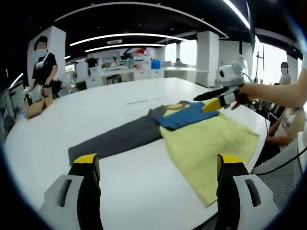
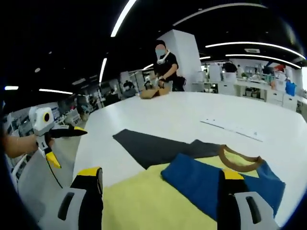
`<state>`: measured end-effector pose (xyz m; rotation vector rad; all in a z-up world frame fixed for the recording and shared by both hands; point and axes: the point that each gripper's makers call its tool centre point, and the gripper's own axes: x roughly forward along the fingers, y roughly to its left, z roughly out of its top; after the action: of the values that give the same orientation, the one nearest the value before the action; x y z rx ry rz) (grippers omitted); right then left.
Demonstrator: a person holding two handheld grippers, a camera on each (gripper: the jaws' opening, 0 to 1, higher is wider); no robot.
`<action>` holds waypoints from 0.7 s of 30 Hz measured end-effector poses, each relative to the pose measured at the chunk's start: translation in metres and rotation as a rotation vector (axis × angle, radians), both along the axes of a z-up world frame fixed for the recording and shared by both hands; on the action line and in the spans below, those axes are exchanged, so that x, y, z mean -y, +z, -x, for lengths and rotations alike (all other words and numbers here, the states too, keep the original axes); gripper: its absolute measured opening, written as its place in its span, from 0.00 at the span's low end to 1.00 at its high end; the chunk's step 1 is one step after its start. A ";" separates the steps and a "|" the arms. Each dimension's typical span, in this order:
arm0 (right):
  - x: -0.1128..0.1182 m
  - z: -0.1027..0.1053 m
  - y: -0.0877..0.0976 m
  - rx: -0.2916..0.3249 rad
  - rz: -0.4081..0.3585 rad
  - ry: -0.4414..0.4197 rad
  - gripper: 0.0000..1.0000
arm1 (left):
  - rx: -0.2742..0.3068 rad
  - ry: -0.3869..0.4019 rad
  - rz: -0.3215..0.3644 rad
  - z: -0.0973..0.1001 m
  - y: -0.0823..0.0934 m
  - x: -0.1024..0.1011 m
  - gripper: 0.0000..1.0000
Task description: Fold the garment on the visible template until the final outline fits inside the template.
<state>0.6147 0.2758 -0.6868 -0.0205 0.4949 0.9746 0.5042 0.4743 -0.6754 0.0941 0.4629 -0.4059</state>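
In the left gripper view, the left gripper (image 1: 156, 179) stands at the bottom of the frame with its jaws wide apart and nothing between them, over the white table (image 1: 120, 191). The garment (image 1: 192, 134), yellow with a blue panel and a grey sleeve, lies at centre right. The right gripper (image 1: 216, 99) hovers at the upper right, jaws parted. In the right gripper view, its own jaws are spread, empty, above the garment (image 2: 201, 184) at lower centre; the left gripper (image 2: 64, 146) shows at the left edge, jaws apart.

garment (image 2: 192, 187) | lower part cut off by right gripper view's bottom edge
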 end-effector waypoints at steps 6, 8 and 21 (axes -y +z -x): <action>0.027 0.012 0.001 0.006 0.001 -0.003 0.99 | -0.007 0.049 -0.015 -0.010 -0.001 -0.023 0.99; 0.034 0.016 0.001 0.006 0.002 -0.003 0.99 | -0.014 0.070 -0.025 -0.013 -0.004 -0.032 0.99; 0.084 0.047 0.004 0.041 0.046 -0.024 0.99 | -0.024 0.160 -0.030 -0.030 -0.009 -0.069 0.98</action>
<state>0.5680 0.1914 -0.6831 -0.0753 0.4786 0.9375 0.5343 0.5429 -0.6842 0.0812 0.4962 -0.2437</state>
